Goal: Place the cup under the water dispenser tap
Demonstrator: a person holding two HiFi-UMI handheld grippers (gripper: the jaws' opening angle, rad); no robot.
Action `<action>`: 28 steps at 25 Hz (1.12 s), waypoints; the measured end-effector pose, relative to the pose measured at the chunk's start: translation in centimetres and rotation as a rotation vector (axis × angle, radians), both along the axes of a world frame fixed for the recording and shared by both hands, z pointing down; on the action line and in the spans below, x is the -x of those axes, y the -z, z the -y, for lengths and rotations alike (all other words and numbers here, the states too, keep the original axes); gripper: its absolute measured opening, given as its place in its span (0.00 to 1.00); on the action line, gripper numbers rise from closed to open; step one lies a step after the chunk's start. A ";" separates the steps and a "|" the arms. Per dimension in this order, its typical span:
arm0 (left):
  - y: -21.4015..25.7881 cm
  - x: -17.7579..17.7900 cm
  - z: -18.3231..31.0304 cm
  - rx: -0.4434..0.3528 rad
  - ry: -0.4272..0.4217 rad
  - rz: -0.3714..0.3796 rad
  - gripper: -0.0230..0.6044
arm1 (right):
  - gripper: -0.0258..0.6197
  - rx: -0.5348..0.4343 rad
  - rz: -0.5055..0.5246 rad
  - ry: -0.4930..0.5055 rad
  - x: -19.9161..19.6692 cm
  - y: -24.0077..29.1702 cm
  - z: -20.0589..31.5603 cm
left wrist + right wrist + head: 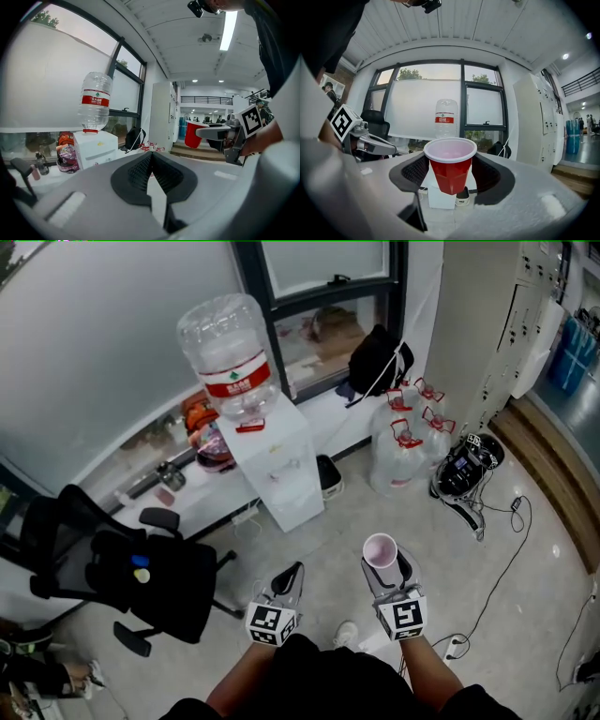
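The right tool (386, 570) is closest to the camera. Its jaws stand wide and press from both sides on the red plastic cup (450, 171). The cup is upright with its mouth up, and the inside looks empty. I think it is held level like this so that it can be put down straight on its base and catch the water later.

The cup is in the air above the floor (525, 549), well apart from the water dispenser (277, 460). In the head view the white dispenser stands at about 11 o'clock from the cup. On top of it sits a large, almost empty water bottle (228, 352). The tap itself I cannot see clearly from here. So the task looks to be in the carrying stage, and the cup is not yet placed.

The left tool (286, 579), at 9 o'clock from the cup, has its jaws together with nothing between them. Probably it only accompanies.

Further out, spare water jugs (403, 451) stand at 12 o'clock and a black office chair (141, 577) at 9 o'clock.
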State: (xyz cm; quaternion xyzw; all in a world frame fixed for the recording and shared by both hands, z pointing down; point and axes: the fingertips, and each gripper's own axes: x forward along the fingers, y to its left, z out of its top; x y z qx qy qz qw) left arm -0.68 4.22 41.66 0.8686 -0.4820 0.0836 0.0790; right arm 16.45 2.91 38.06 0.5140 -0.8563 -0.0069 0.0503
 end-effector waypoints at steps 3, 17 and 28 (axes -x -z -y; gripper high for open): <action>0.1 0.4 0.7 0.004 0.026 0.002 0.07 | 0.48 -0.009 -0.002 0.027 0.4 0.2 1.5; -1.0 6.7 9.5 0.031 0.100 -0.022 0.07 | 0.48 0.045 -0.002 0.080 7.4 -1.3 12.4; -2.2 13.3 16.0 0.029 0.128 -0.035 0.07 | 0.48 0.034 -0.068 0.124 14.5 -2.7 18.3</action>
